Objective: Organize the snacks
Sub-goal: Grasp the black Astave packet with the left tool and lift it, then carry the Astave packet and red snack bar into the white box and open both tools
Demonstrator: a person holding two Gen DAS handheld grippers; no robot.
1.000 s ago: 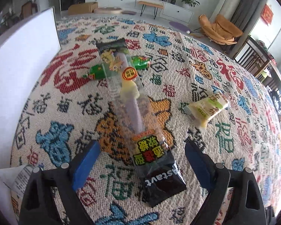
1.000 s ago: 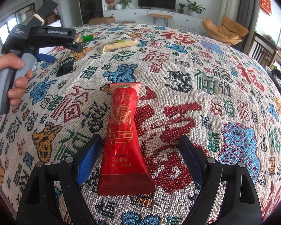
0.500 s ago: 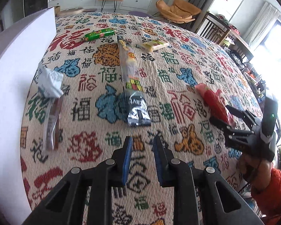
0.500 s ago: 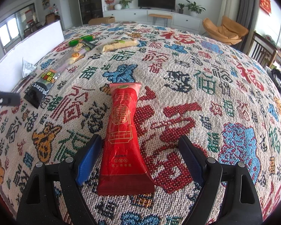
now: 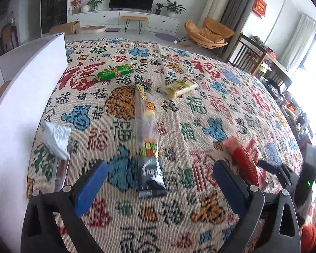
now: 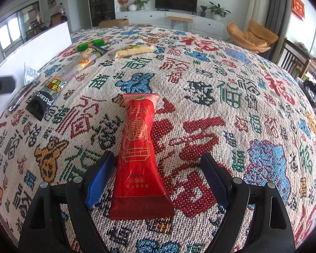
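Right wrist view: right gripper (image 6: 155,172) spread wide, straddling red pack's (image 6: 139,158) near end on cloth (image 6: 231,126). Pack looks light, crinkly, slippery; pinch narrow waist. Left gripper (image 5: 158,181) also spread, empty, long clear pack (image 5: 148,139) ahead. Beyond: green bar (image 5: 115,72), yellow pack (image 5: 179,87), white box (image 5: 21,97) left; TV, chair far.

red snack packet (image 6: 138,154), flat on cloth

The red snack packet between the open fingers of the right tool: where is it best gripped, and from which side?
Grip the red packet across its narrow waist, above the flared near end. It lies flat, lengthwise between the right tool fingers, so probably advance a little forward and down, then close from its two long sides.
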